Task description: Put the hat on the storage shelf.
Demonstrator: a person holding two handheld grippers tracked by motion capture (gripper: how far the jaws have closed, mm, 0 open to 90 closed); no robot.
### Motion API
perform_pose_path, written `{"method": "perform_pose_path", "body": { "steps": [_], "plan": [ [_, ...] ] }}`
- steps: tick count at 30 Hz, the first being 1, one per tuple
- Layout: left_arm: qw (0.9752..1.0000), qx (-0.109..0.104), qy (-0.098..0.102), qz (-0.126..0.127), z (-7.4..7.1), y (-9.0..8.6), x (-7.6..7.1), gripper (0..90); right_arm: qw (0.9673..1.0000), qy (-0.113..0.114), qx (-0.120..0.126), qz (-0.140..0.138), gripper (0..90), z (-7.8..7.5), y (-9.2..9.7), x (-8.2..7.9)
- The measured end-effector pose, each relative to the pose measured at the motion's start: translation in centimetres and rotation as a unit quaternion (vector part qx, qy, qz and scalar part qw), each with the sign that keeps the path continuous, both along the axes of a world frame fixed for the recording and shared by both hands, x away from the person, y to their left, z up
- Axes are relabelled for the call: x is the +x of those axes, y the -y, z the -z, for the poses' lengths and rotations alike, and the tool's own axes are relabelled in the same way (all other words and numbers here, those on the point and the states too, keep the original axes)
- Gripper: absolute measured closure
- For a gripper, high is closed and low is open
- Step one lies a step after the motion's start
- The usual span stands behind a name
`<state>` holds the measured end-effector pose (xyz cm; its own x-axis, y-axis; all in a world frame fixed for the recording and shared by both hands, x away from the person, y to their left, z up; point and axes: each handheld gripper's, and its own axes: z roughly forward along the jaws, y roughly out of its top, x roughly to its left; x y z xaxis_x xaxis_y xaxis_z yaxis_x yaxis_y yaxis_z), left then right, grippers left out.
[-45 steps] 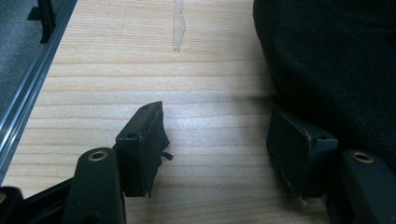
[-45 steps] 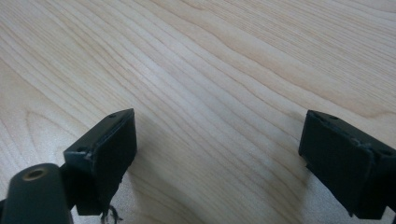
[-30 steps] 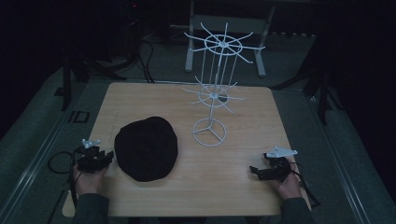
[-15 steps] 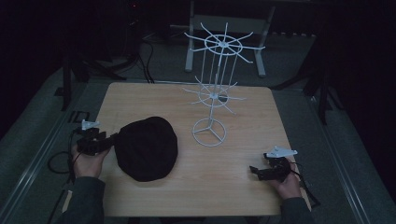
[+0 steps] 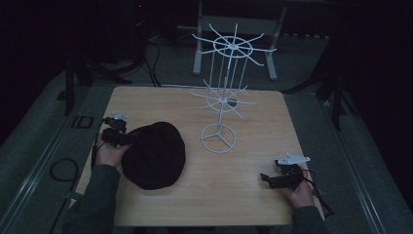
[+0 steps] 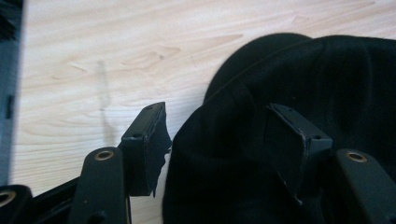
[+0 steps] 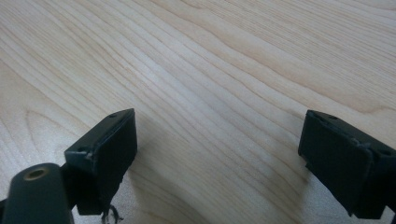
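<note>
A black hat [image 5: 155, 153] lies on the left half of the wooden table [image 5: 263, 112]. My left gripper [image 5: 127, 139] is at the hat's far left edge, pointing into it. Its jaws have just been opening and now stand wide. In the left gripper view [image 6: 217, 116] the edge of the hat [image 6: 299, 74] lies between them: one pad is over bare wood, the other sits over the black fabric, and neither presses on it. Near the front right corner my right gripper [image 5: 266, 178] rests open, and the right gripper view [image 7: 217, 135] has bare wood between its jaws.
A white wire rack [image 5: 218, 138] with a ring base and two tiers of radiating hooks stands at the table's middle, just right of the hat. Cables and dark floor surround the table, with metal frame legs behind it.
My left gripper has moved away from the person along the hat's left side and in against its edge, with its jaws opening. The right gripper has stayed put.
</note>
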<state>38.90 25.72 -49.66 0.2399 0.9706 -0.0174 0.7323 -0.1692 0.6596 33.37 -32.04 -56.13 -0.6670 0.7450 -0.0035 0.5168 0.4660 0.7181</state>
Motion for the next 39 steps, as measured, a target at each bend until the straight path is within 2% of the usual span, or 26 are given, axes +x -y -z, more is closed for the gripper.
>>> {"method": "perform_pose_path", "body": {
  "steps": [5, 7, 8, 9, 13, 15, 16, 18, 20, 21, 22, 23, 24, 26, 27, 30, 31, 32, 39],
  "plan": [
    [0.9992, 0.003, -0.039, 0.006, 1.5, 0.1, 1.0, 42.2, 1.0, 0.0, 0.0, 0.0, 11.5, 0.0, 0.0, 0.0],
    [0.999, 0.002, -0.044, 0.004, 1.7, 0.1, 1.1, 46.6, 1.0, 0.0, 0.0, 0.0, 11.5, 0.0, 0.0, 0.0],
    [0.9981, 0.01, -0.06, 0.003, 2.1, 0.2, 1.3, 48.8, 1.0, 0.0, 0.0, 0.0, 11.5, 0.0, 0.0, 0.0],
    [0.9977, 0.008, -0.068, 0.003, 2.3, 0.3, 1.4, 49.6, 1.0, 0.0, 0.0, 0.0, 11.5, 0.0, 0.0, 0.0],
    [0.9961, 0.014, -0.087, 0.009, 2.8, 0.4, 1.8, 55.2, 1.0, 0.0, 0.0, 0.0, 11.5, 0.0, 0.0, 0.0],
    [0.9958, 0.014, -0.09, 0.011, 2.9, 0.4, 1.8, 60.4, 1.0, 0.0, 0.0, 0.0, 11.4, 0.0, 0.0, 0.0],
    [0.9959, 0.019, -0.088, 0.014, 3.0, 0.5, 1.8, 65.0, 1.0, 0.001, 0.0, 0.0, 11.5, 0.0, 0.0, 0.0],
    [0.996, 0.015, -0.085, 0.022, 2.8, 0.3, 1.7, 71.6, 1.0, 0.001, 0.0, -0.001, 11.5, 0.0, 0.0, 0.0],
    [0.9961, -0.005, -0.084, 0.027, 2.8, -0.1, 1.7, 75.5, 1.0, 0.001, -0.001, -0.001, 11.5, 0.0, 0.0, 0.0],
    [0.9961, -0.005, -0.084, 0.027, 2.8, -0.1, 1.7, 76.2, 1.0, 0.001, 0.0, -0.001, 11.5, 0.0, 0.0, 0.0],
    [0.9963, -0.027, -0.078, 0.025, 2.9, -0.3, 1.5, 77.0, 1.0, 0.001, -0.001, -0.001, 11.5, 0.0, 0.0, 0.0],
    [0.9963, -0.027, -0.078, 0.025, 2.9, -0.3, 1.5, 77.3, 1.0, 0.001, -0.001, -0.001, 11.5, 0.0, 0.0, 0.0],
    [0.9959, -0.053, -0.07, 0.022, 3.1, -0.8, 1.3, 77.6, 1.0, 0.001, -0.001, -0.001, 11.4, 0.0, 0.0, 0.0],
    [0.9956, -0.07, -0.057, 0.027, 3.1, -1.2, 1.0, 77.6, 1.0, 0.001, 0.0, -0.001, 11.5, 0.0, 0.0, 0.0],
    [0.9953, -0.08, -0.043, 0.034, 3.0, -1.5, 0.8, 77.5, 1.0, 0.001, 0.0, -0.001, 11.5, 0.0, 0.0, 0.0],
    [0.9932, -0.106, -0.015, 0.045, 2.5, -2.1, 0.3, 77.6, 1.0, 0.0, 0.0, 0.0, 11.5, 0.0, 0.0, 0.0],
    [0.9932, -0.106, -0.015, 0.045, 2.5, -2.1, 0.3, 77.5, 1.0, 0.0, 0.0, 0.0, 11.5, 0.0, 0.0, 0.0],
    [0.9924, -0.114, -0.001, 0.048, 1.8, -2.4, -0.1, 77.5, 1.0, 0.0, 0.0, 0.0, 11.5, 0.0, 0.0, 0.0],
    [0.9923, -0.102, 0.027, 0.065, -0.3, -2.7, -0.9, 77.4, 1.0, 0.0, 0.0, 0.0, 11.5, 0.0, 0.0, 0.0]
  ]
}}
